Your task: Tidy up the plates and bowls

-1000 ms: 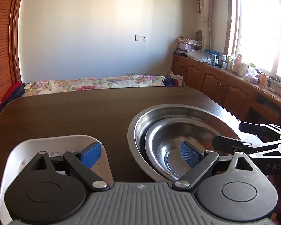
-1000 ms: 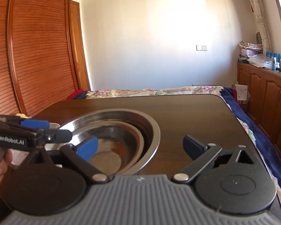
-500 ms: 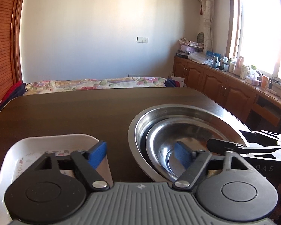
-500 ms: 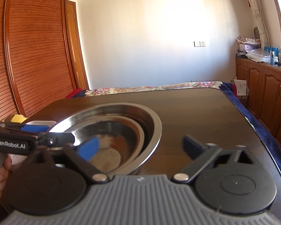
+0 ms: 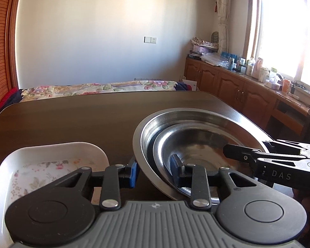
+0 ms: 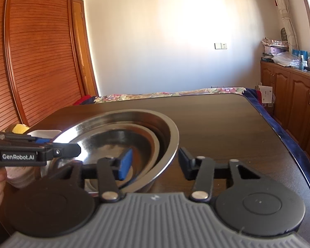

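Note:
A large steel bowl (image 5: 146, 132) stands on the dark table with a smaller steel bowl (image 5: 196, 144) nested inside; both show in the right wrist view (image 6: 171, 132). My left gripper (image 5: 154, 170) straddles the near left rim, one pad outside and one inside, jaws narrowed but with gaps showing. My right gripper (image 6: 155, 161) straddles the near right rim, jaws partly closed, not touching the rim. A white floral rectangular dish (image 5: 57, 150) lies left of the bowls.
The dark wooden table (image 5: 72, 119) stretches far ahead. A bed with a floral cover (image 5: 97, 86) lies beyond it. Wooden cabinets (image 5: 248, 91) run along the right wall. A yellow object (image 6: 19, 128) sits at the table's left edge.
Both grippers have narrowed their jaws around the large bowl's rim, the left from the left side, the right from the right. Both moved slightly forward over the rim.

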Demonstrator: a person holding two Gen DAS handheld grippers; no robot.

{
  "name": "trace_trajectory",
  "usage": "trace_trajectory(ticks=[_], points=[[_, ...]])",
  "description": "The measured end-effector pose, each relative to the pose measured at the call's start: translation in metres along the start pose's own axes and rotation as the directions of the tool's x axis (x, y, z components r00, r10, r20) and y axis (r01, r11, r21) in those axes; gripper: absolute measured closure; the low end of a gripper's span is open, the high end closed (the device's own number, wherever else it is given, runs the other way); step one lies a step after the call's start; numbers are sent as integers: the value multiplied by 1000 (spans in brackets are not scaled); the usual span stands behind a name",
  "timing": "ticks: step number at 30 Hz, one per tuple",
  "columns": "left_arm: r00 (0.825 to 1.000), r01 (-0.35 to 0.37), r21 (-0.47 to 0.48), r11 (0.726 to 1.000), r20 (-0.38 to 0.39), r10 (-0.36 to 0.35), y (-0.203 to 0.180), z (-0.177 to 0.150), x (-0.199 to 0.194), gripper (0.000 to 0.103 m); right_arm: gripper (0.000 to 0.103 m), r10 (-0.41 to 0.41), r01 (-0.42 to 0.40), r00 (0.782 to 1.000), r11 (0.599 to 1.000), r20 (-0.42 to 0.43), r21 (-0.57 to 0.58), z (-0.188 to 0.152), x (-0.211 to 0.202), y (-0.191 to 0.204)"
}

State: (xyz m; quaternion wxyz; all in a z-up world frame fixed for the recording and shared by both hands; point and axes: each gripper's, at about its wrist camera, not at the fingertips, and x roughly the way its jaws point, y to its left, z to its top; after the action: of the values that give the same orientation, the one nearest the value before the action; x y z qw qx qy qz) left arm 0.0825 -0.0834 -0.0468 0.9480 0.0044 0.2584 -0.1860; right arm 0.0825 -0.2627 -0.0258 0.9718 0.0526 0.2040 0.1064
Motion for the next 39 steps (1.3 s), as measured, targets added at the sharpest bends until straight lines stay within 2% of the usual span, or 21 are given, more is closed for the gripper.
trace_trajectory(ticks=[4, 6, 9, 15, 27, 32, 39], points=[[1000, 11, -20, 1000, 7, -11, 0, -1, -2, 71, 60, 2, -2, 1000, 1000, 0, -1, -1, 0, 2], [1000, 13, -23, 1000, 11, -13, 3, -1, -5, 71, 67, 7, -7, 1000, 1000, 5, -2, -1, -1, 1], [1000, 11, -20, 1000, 26, -10, 3, 1, -10, 71, 67, 6, -6, 1000, 1000, 16, 2, -1, -2, 1], [998, 8, -11, 1000, 58, -8, 3, 17, -24, 71, 67, 58, -60, 997, 997, 44, 45, 2, -8, -5], [996, -10, 21, 1000, 91, 8, 11, 55, -55, 71, 67, 96, -98, 991, 995, 90, 26, 36, -20, 4], [995, -43, 29, 999, 94, 40, 25, 57, -72, 71, 67, 116, -118, 987, 993, 110, 6, 48, -23, 16], [992, -90, -10, 996, 92, 90, 54, 48, -91, 71, 67, 172, -172, 980, 985, 96, -9, 49, -15, 39]])
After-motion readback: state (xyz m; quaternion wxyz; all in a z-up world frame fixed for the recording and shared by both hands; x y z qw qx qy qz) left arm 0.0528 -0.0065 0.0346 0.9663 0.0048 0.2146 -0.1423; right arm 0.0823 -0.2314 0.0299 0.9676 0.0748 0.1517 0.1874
